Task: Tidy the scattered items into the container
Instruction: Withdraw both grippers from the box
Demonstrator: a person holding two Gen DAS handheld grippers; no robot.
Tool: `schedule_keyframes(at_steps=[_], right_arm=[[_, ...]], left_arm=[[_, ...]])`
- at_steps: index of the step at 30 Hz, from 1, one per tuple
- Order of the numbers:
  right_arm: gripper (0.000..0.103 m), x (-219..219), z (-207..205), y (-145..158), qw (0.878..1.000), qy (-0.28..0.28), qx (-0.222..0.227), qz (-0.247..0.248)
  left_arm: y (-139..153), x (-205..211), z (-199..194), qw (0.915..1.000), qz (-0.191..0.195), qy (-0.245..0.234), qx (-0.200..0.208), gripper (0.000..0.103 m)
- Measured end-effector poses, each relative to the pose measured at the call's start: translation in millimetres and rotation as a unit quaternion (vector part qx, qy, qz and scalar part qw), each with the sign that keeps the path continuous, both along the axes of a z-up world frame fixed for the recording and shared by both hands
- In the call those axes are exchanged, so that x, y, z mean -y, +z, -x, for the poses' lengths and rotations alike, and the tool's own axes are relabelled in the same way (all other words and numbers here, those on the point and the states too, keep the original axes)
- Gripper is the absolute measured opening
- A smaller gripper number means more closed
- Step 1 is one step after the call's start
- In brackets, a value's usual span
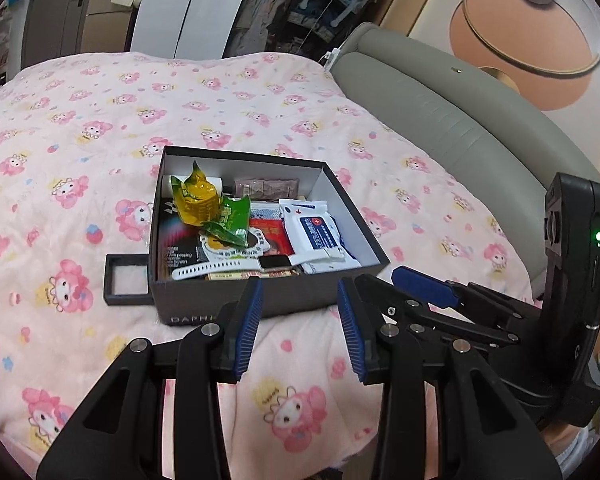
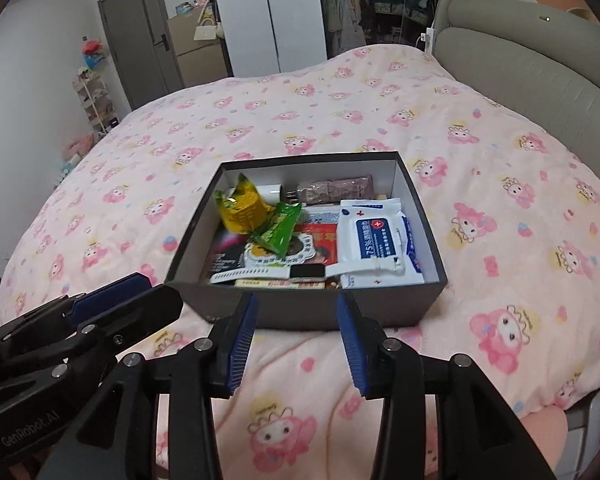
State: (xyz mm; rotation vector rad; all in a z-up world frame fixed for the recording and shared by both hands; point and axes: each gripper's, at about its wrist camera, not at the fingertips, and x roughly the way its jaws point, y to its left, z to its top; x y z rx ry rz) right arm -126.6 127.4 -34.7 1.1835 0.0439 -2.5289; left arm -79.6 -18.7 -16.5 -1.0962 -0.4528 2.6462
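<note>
A dark grey box [image 1: 180, 304] [image 2: 400, 304] sits on the pink bed cover and holds several items. Among them are a yellow packet [image 1: 196, 204] [image 2: 240, 208], a green packet [image 1: 232, 220] [image 2: 280, 228], a white wipes pack [image 1: 320, 232] [image 2: 376, 236] and a white-strapped watch [image 1: 228, 268] [image 2: 284, 272]. My left gripper [image 1: 298, 292] hovers just in front of the box's near wall, open, with nothing between its blue pads. My right gripper [image 2: 296, 304] stands close beside it, likewise open and empty. Each gripper shows at the edge of the other's view.
A small black square frame [image 1: 126, 280] lies against the box's left side. The cartoon-print bed cover [image 1: 80, 140] spreads all around. A grey padded headboard [image 1: 460, 120] rises at the right. A wardrobe and a door stand beyond the bed's far end.
</note>
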Motion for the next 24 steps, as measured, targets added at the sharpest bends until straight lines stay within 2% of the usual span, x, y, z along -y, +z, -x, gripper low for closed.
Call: schedule_keyframes(at_steps=[2,7,11,18,24], right_arm=[[0.038,0.0,-10.5,2.0,1.000,-0.001,-0.002,-0.001],[0.038,4.3,-37.4,5.9,1.000,0.010,-0.013,-0.010],[0.038,13.8,-55.2,2.5,1.000,0.023,-0.009,-0.016],[0.038,54.6,-75.8,8.1,0.995,0.093,-0.031,-0.014],[0.038,91.5,-70.1,-5.1,0.992,0.128,-0.003,0.003]], left_arm=[[-0.1,-1.1,-11.7,1.0000,0.003,0.000,-0.003,0.038],[-4.6,5.2,-37.9,0.9998,-0.021,-0.008,0.001,0.038],[-7.9,14.7,-54.7,0.9998,-0.019,-0.005,0.008,0.038],[-10.3,52.8,-83.4,0.9988,-0.030,0.039,0.001,0.038],[-21.2,86.9,-96.5,0.9956,-0.031,0.088,0.005,0.038]])
